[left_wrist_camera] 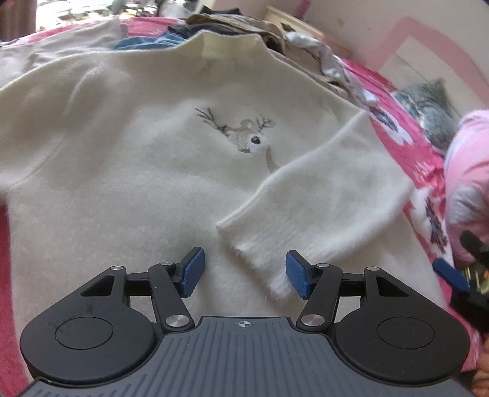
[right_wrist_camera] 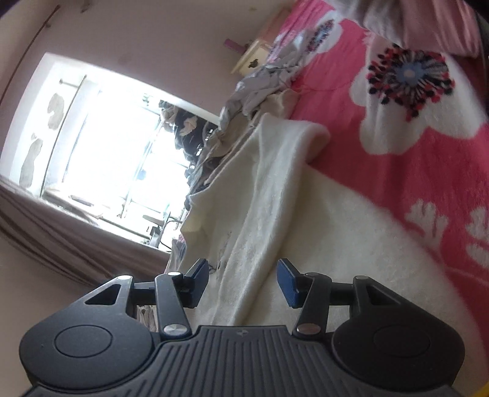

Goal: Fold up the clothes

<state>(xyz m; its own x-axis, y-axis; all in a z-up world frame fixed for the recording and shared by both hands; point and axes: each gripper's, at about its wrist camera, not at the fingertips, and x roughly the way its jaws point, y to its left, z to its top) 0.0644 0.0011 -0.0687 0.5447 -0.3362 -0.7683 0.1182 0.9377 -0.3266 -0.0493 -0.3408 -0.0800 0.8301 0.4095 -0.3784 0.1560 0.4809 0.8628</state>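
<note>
One cream sweater (left_wrist_camera: 128,171) lies spread face up on a pink blanket (left_wrist_camera: 424,165) with big white flowers, its ribbed collar (left_wrist_camera: 226,45) at the far end and an embroidered reindeer (left_wrist_camera: 244,137) on the chest. The sleeve (left_wrist_camera: 308,198) on the right of the left wrist view is folded inward across the body, with its cuff (left_wrist_camera: 250,244) resting on the lower front. Beyond the collar sits a heap of other clothes (left_wrist_camera: 244,27) in blue, tan and grey, and a cream piece of furniture (left_wrist_camera: 293,21) stands against the wall behind it.

The left hand-held gripper (left_wrist_camera: 244,273) hangs over the sweater's lower front, its blue pads (left_wrist_camera: 191,271) standing apart with nothing pinched between them; the cuff lies just beyond the right pad, though whether that pad brushes the fluff is hard to tell. At the right edge of that view, part of the other tool shows next to a pink sleeve (left_wrist_camera: 467,171) of the person.

The right hand-held gripper (right_wrist_camera: 244,282) is rolled onto its side, so the bed looks tilted in its view. Its jaws are apart too, and the folded sleeve (right_wrist_camera: 275,198) runs away between them without being squeezed. A bright window (right_wrist_camera: 107,146) fills the left of that view.
</note>
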